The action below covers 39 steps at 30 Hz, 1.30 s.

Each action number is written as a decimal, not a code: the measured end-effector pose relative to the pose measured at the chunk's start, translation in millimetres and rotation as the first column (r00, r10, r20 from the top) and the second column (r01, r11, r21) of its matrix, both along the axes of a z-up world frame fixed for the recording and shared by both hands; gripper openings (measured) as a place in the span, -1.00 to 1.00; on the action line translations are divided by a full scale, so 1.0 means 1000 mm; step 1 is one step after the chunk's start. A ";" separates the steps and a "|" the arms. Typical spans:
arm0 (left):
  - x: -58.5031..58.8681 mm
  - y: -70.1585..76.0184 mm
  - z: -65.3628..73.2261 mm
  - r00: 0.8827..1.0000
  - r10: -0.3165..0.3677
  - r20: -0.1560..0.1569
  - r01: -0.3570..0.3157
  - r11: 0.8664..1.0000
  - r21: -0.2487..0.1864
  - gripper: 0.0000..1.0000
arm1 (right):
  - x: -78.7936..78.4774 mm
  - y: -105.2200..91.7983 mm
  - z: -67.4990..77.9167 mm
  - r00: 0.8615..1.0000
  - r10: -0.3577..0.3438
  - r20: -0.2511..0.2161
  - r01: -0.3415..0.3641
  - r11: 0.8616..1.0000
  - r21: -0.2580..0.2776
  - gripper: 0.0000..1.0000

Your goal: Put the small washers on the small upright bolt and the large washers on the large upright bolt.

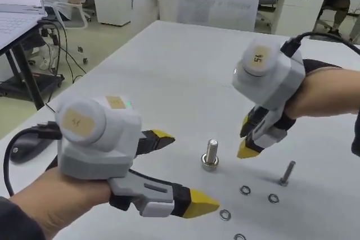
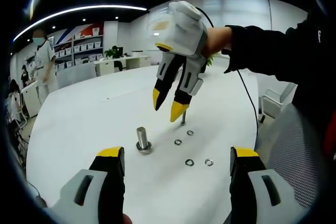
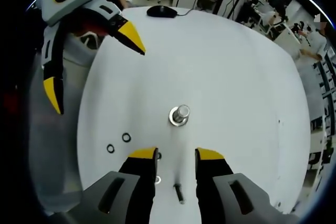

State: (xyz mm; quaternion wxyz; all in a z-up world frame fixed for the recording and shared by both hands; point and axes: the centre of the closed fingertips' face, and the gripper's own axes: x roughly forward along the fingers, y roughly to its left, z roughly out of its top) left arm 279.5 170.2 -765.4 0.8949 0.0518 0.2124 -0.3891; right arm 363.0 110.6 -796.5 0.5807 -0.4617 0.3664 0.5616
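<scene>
Plainly, threaded metal bolt (image 1: 210, 153), ring washers (image 1: 245, 190) — shiny

From the head view we look forward and down, close over the white table (image 1: 185, 66), with the left gripper (image 1: 185, 170) near us on the left and the right gripper (image 1: 246, 137) farther off on the right. In the left gripper view we sit low over the near table, facing across it at the right gripper, which hangs close ahead. In the right gripper view we look steeply down from just above the large bolt (image 1: 210, 154). All three views share that bolt, the washers (image 1: 245, 190) beside it and the small bolt (image 1: 287, 173).
</scene>
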 end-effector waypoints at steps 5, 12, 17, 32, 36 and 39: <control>-0.001 -0.001 0.000 1.000 -0.007 0.000 0.007 1.000 0.002 0.65 | -0.003 -0.010 0.000 1.000 -0.015 -0.001 0.015 1.000 0.001 -0.42; -0.002 -0.003 0.000 1.000 -0.017 -0.001 0.017 1.000 0.003 0.64 | -0.013 -0.025 -0.001 0.999 -0.038 -0.006 0.038 0.999 -0.005 -0.42; -0.002 -0.005 0.000 1.000 -0.024 0.000 0.024 1.000 0.004 0.64 | -0.017 -0.030 -0.001 0.998 -0.060 -0.016 0.060 0.998 0.007 -0.42; -0.004 -0.008 0.001 0.999 -0.044 0.005 0.044 0.999 0.005 0.64 | -0.050 -0.045 -0.010 0.996 -0.078 -0.050 0.078 0.997 -0.002 -0.43; -0.005 -0.009 0.001 0.999 -0.051 0.008 0.050 0.999 0.005 0.64 | -0.057 -0.048 -0.016 0.995 -0.080 -0.067 0.080 0.997 -0.007 -0.43; -0.006 -0.009 0.002 0.999 -0.052 0.011 0.052 0.999 0.003 0.64 | -0.066 -0.049 -0.019 0.994 -0.075 -0.074 0.074 0.997 -0.014 -0.43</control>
